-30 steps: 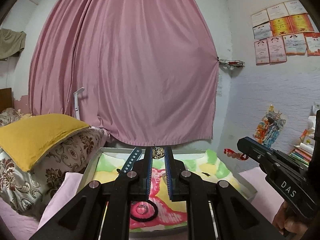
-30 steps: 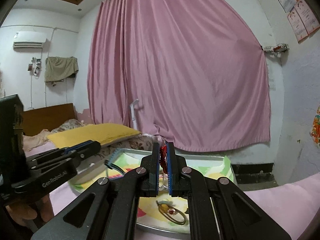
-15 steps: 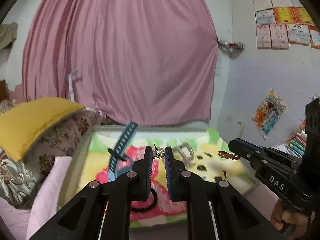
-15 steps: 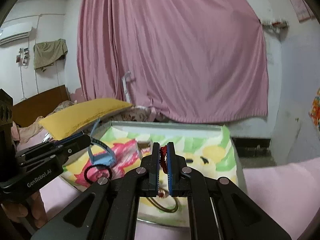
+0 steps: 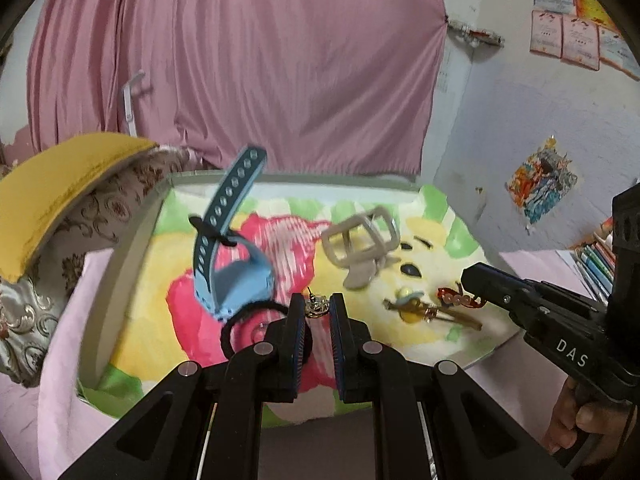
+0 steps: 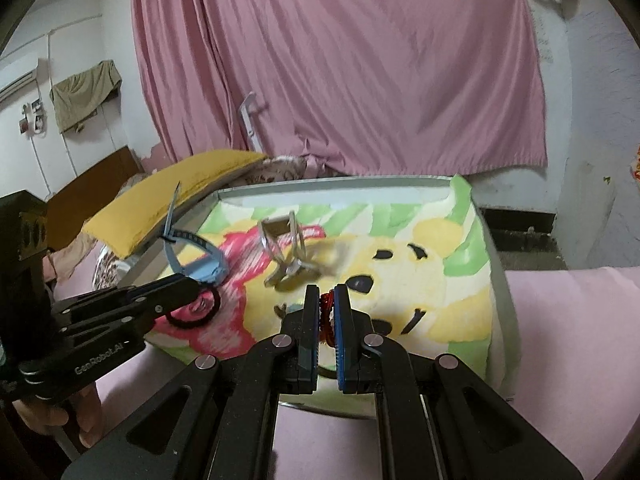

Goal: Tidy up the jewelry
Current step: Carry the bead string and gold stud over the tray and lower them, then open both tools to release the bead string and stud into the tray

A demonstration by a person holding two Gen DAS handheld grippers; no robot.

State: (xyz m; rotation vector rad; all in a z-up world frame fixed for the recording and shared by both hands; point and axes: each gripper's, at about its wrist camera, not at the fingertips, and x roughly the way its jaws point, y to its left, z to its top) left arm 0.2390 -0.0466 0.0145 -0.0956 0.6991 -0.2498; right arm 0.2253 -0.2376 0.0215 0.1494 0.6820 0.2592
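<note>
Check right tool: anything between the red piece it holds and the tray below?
Nothing visible blocks it. The right tool is shut on the red piece above the tray; the clip lies farther back, and the hair tie and left tool off to its left.

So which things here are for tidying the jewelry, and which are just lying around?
For the job: silver earring in the left gripper; red ornament in the right gripper; blue strap; beige hair claw; black hair tie; tray.

Just lying about: yellow pillow; pink curtain; wall certificates.
</note>
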